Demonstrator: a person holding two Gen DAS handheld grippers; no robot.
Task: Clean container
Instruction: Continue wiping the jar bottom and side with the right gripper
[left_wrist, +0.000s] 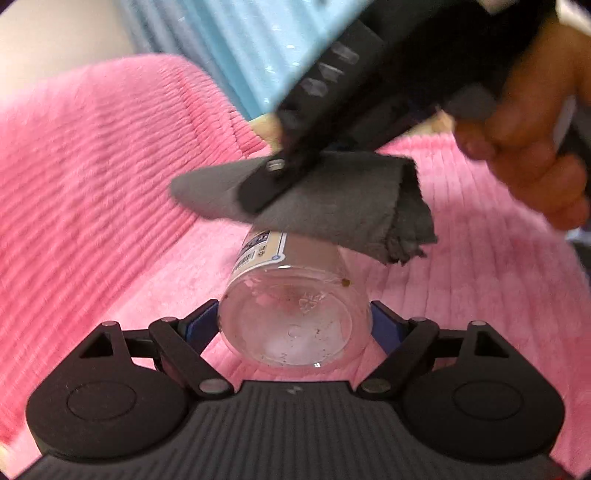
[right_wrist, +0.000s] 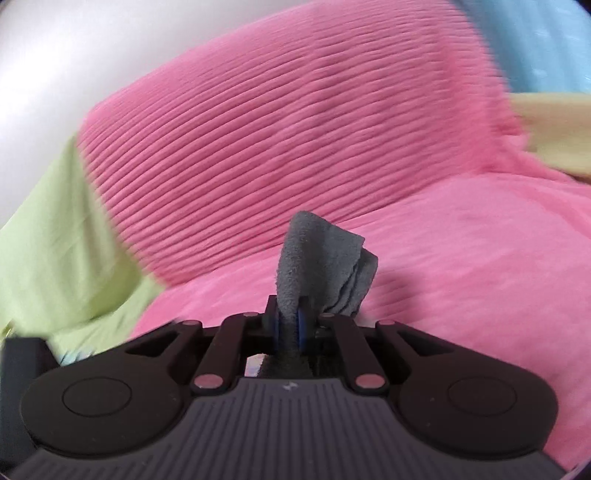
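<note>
Two tools appear, one in each of your hands. Your left tool (left_wrist: 295, 325), at the lower centre of the left wrist view, has its blue-padded fingers (left_wrist: 201, 325) pressed against the two sides of a clear container (left_wrist: 295, 314), which they pinch near its base. The container lies on its side with its round base toward the camera; brown specks dot the base, and a printed label (left_wrist: 258, 251) sits on its upper left wall. Your right tool (left_wrist: 258, 192) enters from the upper right of that view, gripped by your hand (left_wrist: 528, 140), and pinches a grey cloth (left_wrist: 332, 206) that hangs over the far end of the container; contact between the two cannot be judged. In the right wrist view, the right tool (right_wrist: 291, 325) has its pads closed on the cloth (right_wrist: 321, 266) at lower centre. Pink ribbed fabric (left_wrist: 92, 166) fills the background, with blue fabric (left_wrist: 258, 44) at the upper centre.
</note>
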